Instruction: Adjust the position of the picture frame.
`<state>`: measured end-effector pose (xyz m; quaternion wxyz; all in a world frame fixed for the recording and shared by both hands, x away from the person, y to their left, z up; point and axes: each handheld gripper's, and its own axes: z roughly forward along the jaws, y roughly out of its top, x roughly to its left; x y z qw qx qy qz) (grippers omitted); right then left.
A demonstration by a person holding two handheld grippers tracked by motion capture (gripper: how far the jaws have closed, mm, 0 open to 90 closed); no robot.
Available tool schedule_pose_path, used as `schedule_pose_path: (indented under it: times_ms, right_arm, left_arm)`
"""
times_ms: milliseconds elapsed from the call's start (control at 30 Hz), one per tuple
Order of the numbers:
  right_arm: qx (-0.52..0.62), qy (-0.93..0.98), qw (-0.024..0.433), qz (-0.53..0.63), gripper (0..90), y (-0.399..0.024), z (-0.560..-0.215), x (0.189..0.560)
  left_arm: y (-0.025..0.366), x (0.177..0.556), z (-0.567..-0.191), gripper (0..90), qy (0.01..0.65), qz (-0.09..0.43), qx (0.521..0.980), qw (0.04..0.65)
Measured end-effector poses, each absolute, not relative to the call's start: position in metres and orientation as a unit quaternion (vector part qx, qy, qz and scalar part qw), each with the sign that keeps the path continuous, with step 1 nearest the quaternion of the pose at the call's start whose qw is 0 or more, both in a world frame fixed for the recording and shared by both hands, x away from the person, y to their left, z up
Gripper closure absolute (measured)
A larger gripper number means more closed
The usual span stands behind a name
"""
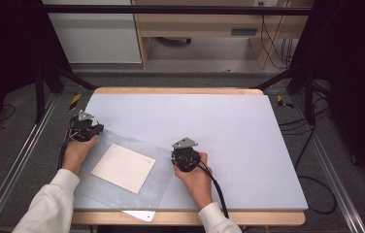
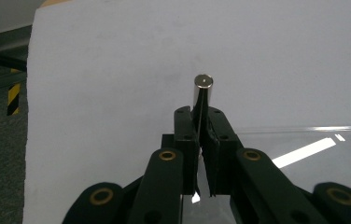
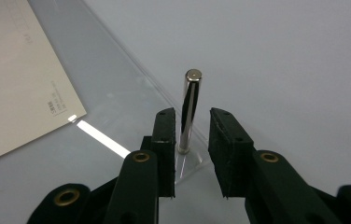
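The left claw [image 2: 200,140] has its jaws pressed together on a corner of the clear plastic sheet [image 1: 122,170], pinching its edge between the pads. Right behind the jaw tips, in the left gripper view, a shiny metal pin [image 2: 203,95] stands upright. From above, this left claw [image 1: 94,130] sits at the sheet's far left corner, held by the person's left hand [image 1: 76,153] in a white sleeve.

The right claw [image 3: 191,135] stands spread, with a second upright metal pin [image 3: 189,112] in the gap between its jaws, close to the left-hand jaw; whether that jaw touches it I cannot tell. The pin's foot rests on the right corner of the sheet. In the high view the right claw [image 1: 185,158] is at that corner, gripped by the right hand [image 1: 195,179].

The sheet lies flat on the pale grey worktop [image 1: 229,126], turned diamond-wise, with a cream paper square [image 1: 124,167] under or inside it. The sheet's near corner reaches over the worktop's front edge.
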<state>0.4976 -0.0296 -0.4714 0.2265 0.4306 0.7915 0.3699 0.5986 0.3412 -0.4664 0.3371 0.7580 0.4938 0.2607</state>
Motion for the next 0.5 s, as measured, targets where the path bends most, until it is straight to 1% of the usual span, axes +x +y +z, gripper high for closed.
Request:
schedule_pose_path:
  times_ms: [167, 500]
  right_arm:
    - [0.434, 0.791, 0.224, 0.370, 73.8, -0.0272, -0.4726, 0.4992]
    - [0.435, 0.794, 0.224, 0.362, 79.9, -0.0233, -0.4724, 0.5032]
  left_arm:
    - [0.3410, 0.5986, -0.4659, 83.8, 0.493, 0.260, 0.760, 0.334]
    - [0.3410, 0.5986, -0.4658, 83.8, 0.494, 0.260, 0.760, 0.333]
